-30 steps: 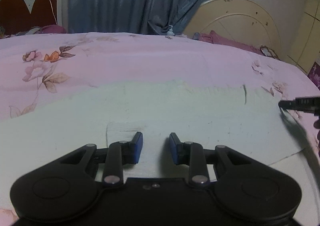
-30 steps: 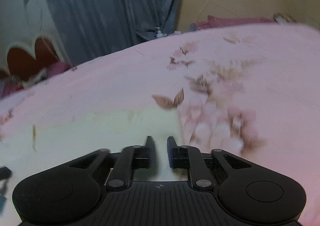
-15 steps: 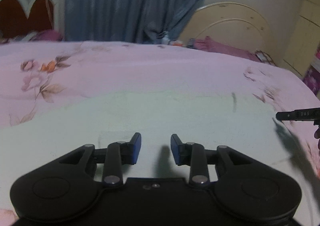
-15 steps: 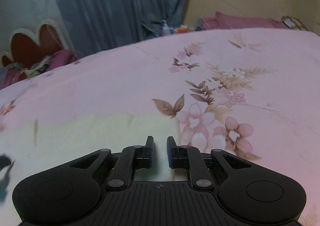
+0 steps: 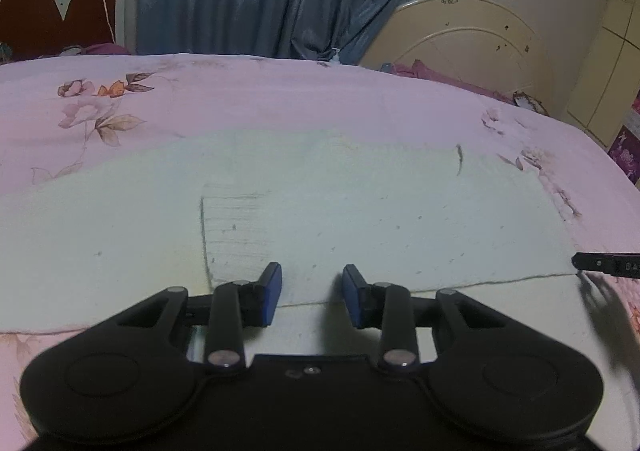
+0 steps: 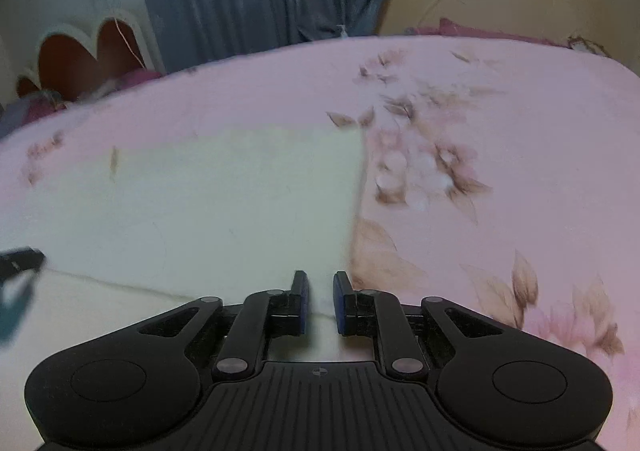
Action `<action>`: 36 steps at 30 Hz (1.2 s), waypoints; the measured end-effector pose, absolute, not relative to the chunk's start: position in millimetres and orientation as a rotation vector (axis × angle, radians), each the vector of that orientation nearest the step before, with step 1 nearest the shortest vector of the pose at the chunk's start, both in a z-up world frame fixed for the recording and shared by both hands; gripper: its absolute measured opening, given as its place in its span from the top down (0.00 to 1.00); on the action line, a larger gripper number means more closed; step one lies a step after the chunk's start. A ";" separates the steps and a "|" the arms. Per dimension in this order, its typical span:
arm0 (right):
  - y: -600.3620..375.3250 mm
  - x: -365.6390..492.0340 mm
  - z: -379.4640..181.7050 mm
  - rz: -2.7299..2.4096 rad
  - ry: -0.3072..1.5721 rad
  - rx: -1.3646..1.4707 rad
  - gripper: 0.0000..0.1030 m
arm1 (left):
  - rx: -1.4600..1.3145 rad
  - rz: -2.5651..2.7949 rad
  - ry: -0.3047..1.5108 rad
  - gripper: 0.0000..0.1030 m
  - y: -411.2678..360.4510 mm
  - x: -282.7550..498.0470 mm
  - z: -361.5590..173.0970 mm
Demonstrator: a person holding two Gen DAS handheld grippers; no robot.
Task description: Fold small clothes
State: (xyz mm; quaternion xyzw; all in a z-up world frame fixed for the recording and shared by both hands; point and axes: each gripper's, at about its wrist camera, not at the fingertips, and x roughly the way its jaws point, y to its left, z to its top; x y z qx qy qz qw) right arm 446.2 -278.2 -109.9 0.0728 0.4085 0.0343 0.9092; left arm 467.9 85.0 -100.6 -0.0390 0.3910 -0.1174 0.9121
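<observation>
Left jaws: parted, blue pads facing each other with nothing between them; my left gripper (image 5: 312, 297) hangs over the near hem because that edge is what a fold has to lift.
Left view, garment: the pale cloth (image 5: 360, 211) lies spread flat across the pink floral bedspread (image 5: 200, 103), its near edge running just in front of my pads.
Left view, seam: a squared line of stitching (image 5: 206, 235) sits just ahead of my left pad; I cannot tell whether it is a pocket or a folded layer.
Left view, partner: my right gripper's tip (image 5: 600, 264) pokes in at the far right, by the cloth's corner.
Right jaws: narrowly parted, gripping nothing; my right gripper (image 6: 321, 301) hovers at the hem close to the cloth's right edge, so both ends could rise together.
Right view, garment: the cloth (image 6: 220, 203) fills the left half, blurred; its side edge meets bare bedspread (image 6: 500, 99) beside my pads.
Judgement: the fold looks not yet started.
</observation>
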 end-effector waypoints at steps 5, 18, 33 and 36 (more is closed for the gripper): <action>-276.0 432.5 -92.6 0.045 0.809 0.167 0.86 | -0.099 -0.231 0.806 0.67 90.4 460.0 -97.8; -248.2 406.9 -83.7 0.024 0.786 0.195 0.42 | -0.405 0.205 0.688 0.36 262.3 372.2 -81.9; -179.8 419.8 -73.1 0.117 0.780 0.126 0.42 | -0.969 0.530 0.424 0.70 435.2 345.0 -107.9; -181.2 424.3 -72.8 0.096 0.779 0.130 0.42 | -1.001 0.548 0.436 0.97 447.4 352.8 -110.5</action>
